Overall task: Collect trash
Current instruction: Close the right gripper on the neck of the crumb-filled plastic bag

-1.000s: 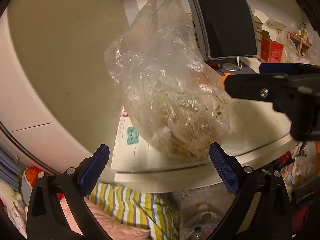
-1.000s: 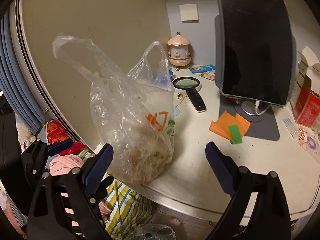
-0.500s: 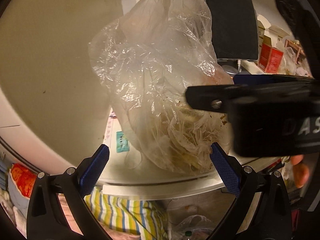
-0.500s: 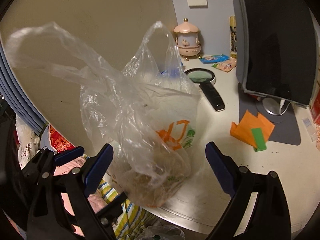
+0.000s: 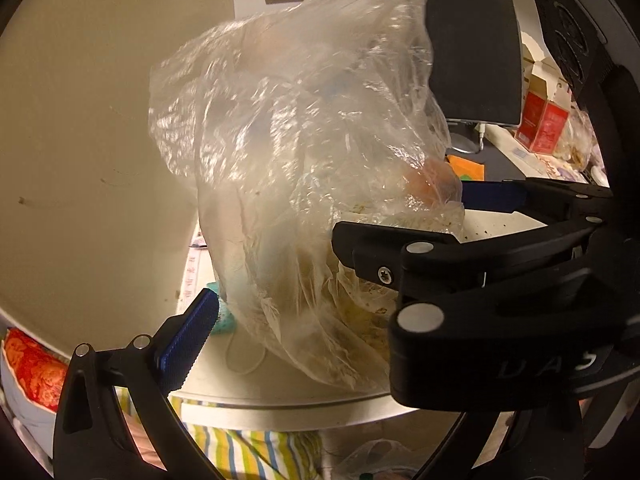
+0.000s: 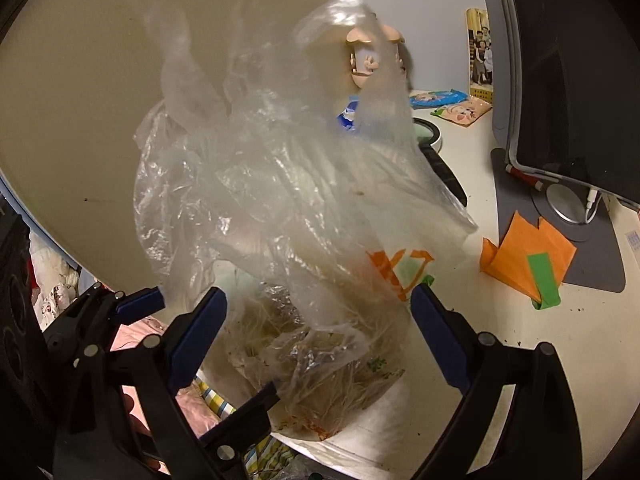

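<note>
A clear plastic trash bag (image 6: 288, 240), holding food scraps and printed with an orange mark, stands at the near edge of the white desk (image 6: 520, 340). The right claw (image 6: 316, 320) is spread wide with the bag's lower part between its blue pads, not clamped. The left claw (image 5: 320, 320) is also released, its left pad just beside the bag. An orange paper scrap (image 6: 528, 256) lies near the monitor (image 6: 576, 80).

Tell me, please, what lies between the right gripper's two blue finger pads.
The clear trash bag fills that gap: in the right wrist view its food-scrap bottom sits between the open right gripper pads.
</note>
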### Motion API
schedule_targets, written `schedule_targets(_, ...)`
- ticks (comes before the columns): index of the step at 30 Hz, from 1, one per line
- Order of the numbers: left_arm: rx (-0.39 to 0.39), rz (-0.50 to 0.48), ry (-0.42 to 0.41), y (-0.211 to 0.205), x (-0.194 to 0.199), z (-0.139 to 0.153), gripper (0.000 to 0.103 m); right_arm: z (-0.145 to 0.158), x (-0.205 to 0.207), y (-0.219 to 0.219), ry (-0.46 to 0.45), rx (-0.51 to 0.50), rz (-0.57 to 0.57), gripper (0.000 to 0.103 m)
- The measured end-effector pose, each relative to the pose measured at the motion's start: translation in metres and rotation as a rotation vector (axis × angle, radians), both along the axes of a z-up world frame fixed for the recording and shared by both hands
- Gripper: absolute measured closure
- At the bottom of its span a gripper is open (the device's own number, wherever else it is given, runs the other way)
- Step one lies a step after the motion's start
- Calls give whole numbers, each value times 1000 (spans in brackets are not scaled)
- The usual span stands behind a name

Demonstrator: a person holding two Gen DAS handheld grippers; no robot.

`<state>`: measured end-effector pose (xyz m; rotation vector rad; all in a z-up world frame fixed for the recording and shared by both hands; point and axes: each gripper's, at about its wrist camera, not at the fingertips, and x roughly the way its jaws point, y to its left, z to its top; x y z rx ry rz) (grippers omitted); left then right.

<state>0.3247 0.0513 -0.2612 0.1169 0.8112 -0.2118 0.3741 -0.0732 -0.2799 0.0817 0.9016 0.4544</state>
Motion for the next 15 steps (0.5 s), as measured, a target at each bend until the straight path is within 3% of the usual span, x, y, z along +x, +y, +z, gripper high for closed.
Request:
schedule_targets(2,-10,-1,9,-3,6,-3,6,-4,4,0,13,5,0,16)
schedule_targets(5,-18,0,16,-3,10,-9,6,-12,10,-2,39,20,-2,31)
schedule_targets(8,-22,-1,17,-5,13,-14,6,-15,12,-4,41,28,0,34)
schedule_targets(11,-39,-7,10,-7,14,-15,6,-18,13,-4,40,31,6,50)
schedule_targets(15,-54,-2,3,-11,17,-16,6,-19,10,-6,34,48,11,64)
